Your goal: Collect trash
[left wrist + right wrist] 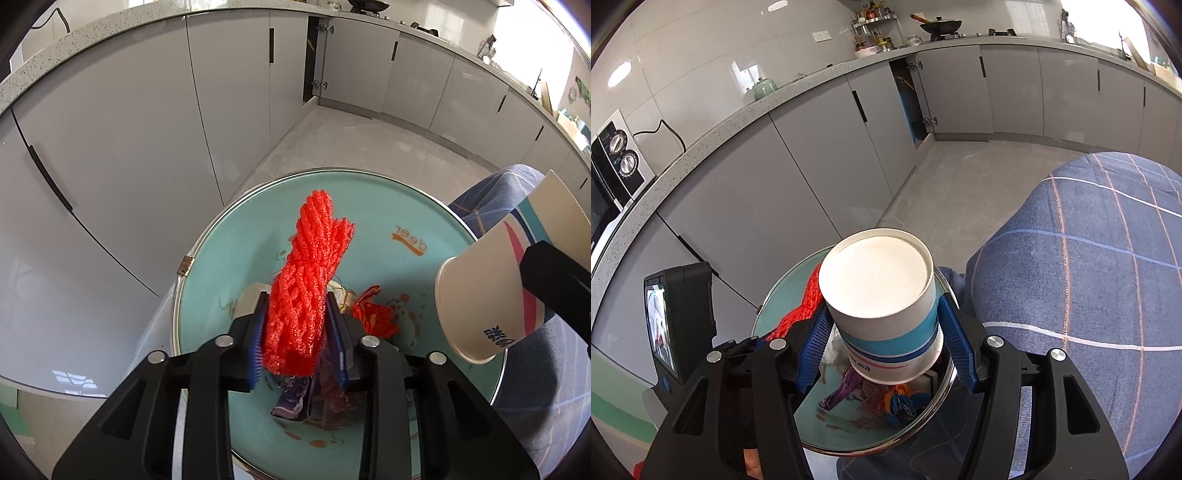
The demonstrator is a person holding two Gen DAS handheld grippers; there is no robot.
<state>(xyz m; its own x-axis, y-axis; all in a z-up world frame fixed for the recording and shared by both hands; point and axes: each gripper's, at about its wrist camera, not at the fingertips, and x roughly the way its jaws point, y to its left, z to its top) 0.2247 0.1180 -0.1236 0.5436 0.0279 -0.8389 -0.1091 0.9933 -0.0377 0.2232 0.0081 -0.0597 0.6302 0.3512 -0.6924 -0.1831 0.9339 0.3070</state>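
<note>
The left gripper [295, 328] has its blue-padded fingers [257, 339] pressed against both sides of a red foam net [306, 280], holding it upright over a teal basin [369, 206] with a metal rim. In the basin lie a crumpled red wrapper [375, 314], a purple wrapper [291, 400] and some whitish scraps. The right gripper [886, 339] clamps a paper cup [882, 295] between its fingers, base toward the camera, tilted above the basin's [768, 317] right side. A blue checked cloth [1089, 266] lies just beside the basin
</note>
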